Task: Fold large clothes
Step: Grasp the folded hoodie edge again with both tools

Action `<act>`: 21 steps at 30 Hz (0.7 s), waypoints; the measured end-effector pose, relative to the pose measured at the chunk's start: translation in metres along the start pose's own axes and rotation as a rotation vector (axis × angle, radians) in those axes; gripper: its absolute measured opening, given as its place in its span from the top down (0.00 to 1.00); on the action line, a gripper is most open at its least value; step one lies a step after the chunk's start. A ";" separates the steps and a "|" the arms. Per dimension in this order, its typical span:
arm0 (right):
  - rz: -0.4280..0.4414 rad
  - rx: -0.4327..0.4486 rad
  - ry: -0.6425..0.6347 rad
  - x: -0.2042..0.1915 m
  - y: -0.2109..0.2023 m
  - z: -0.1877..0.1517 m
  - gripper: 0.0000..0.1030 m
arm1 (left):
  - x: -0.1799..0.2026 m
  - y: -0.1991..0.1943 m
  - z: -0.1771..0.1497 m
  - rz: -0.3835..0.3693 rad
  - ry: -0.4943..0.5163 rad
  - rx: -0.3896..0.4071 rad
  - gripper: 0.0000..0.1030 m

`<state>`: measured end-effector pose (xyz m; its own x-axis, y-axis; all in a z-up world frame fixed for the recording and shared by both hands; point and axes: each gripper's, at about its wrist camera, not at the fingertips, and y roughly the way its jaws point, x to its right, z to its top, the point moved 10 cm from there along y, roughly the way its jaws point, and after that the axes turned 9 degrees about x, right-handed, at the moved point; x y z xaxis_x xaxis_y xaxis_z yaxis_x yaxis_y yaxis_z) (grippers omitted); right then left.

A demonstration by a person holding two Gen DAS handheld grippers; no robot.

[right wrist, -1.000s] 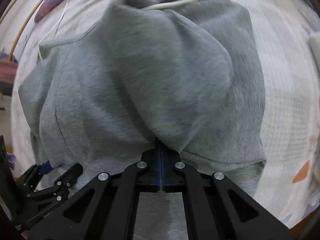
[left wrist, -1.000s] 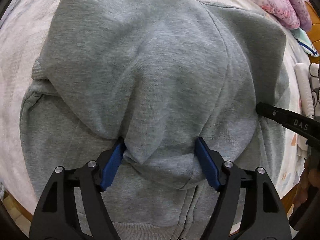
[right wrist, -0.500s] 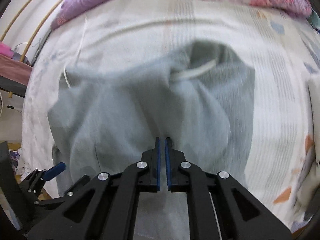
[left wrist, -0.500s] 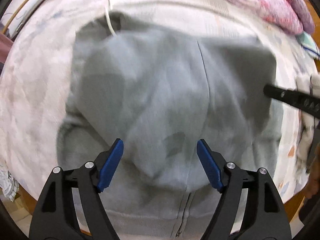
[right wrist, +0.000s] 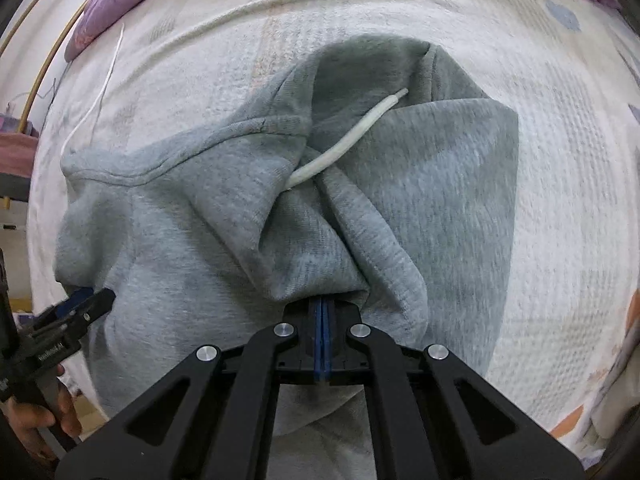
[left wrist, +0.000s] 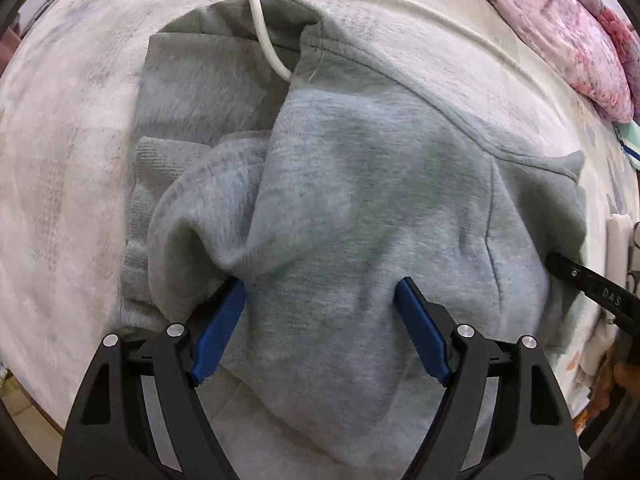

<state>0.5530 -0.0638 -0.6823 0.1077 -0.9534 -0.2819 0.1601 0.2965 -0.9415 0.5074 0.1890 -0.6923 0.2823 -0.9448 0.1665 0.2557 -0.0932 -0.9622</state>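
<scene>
Change first: half a second ago the left gripper (left wrist: 320,312) hung above the grey fleece zip hoodie (left wrist: 360,208) with its blue pads clear of the cloth, and the right gripper (right wrist: 322,312) had a thin gap between its pads. Now both are down at the hoodie again, and the cloth sits bunched and ridged where it had looked smoother. The near part is hauled up into folds. My read: a re-grab after a drop, so the fold isn't finished, probably a second pass to bring the top half over.

Left gripper: jaws wide apart, blue fingers (left wrist: 218,330) straddling a thick hump of hoodie, both pads touching or just beside the fleece. Not pinched shut. Whether it bears any weight I can't tell.

Right gripper: blue pads pressed together, clamped on a gathered wad of hoodie right at the tips. Cloth fans out from that pinch in two ridges.

Beyond the grippers, the hoodie lies on the pale cream quilted bedcover (right wrist: 560,160), body crumpled, ribbed cuff or hem showing on its left side from the left camera. Further out the hood opening gapes with a white flat drawstring (right wrist: 348,140) lying across it. A second white cord end (left wrist: 264,36) shows at the hoodie's far edge in the left view.

Past the hoodie, a pink floral quilt (left wrist: 560,28) is heaped at the far right, and a purple cushion (right wrist: 120,4) at the far left.
</scene>
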 end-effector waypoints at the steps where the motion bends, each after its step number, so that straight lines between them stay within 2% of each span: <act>1: 0.010 0.004 0.013 -0.004 -0.002 0.003 0.97 | 0.003 -0.008 0.001 -0.028 -0.015 -0.002 0.24; 4: 0.068 0.024 0.086 -0.008 -0.029 0.017 0.89 | 0.003 -0.027 0.011 -0.156 -0.099 -0.024 0.24; 5: 0.087 0.032 0.111 -0.007 -0.035 0.021 0.82 | 0.001 -0.034 0.019 -0.182 -0.131 -0.022 0.24; 6: 0.110 0.039 0.151 -0.007 -0.040 0.028 0.77 | -0.003 -0.039 0.030 -0.192 -0.150 -0.011 0.24; 8: 0.124 0.069 0.208 -0.005 -0.045 0.044 0.60 | -0.012 -0.044 0.056 -0.174 -0.172 0.021 0.21; 10: 0.120 0.086 0.248 -0.005 -0.045 0.060 0.59 | -0.019 -0.041 0.084 -0.154 -0.201 0.050 0.20; 14: 0.148 0.088 0.371 -0.001 -0.030 0.087 0.57 | -0.019 -0.015 0.128 -0.138 -0.249 0.032 0.20; 18: 0.132 0.023 0.407 -0.001 -0.010 0.102 0.56 | -0.015 0.011 0.144 -0.092 -0.262 -0.019 0.20; 21: 0.104 -0.005 0.430 0.002 0.004 0.103 0.56 | -0.022 0.030 0.147 -0.016 -0.249 -0.074 0.20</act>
<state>0.6553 -0.0589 -0.6675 -0.2949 -0.8554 -0.4258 0.1656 0.3932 -0.9044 0.6449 0.2533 -0.6931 0.5001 -0.8373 0.2209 0.1962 -0.1389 -0.9707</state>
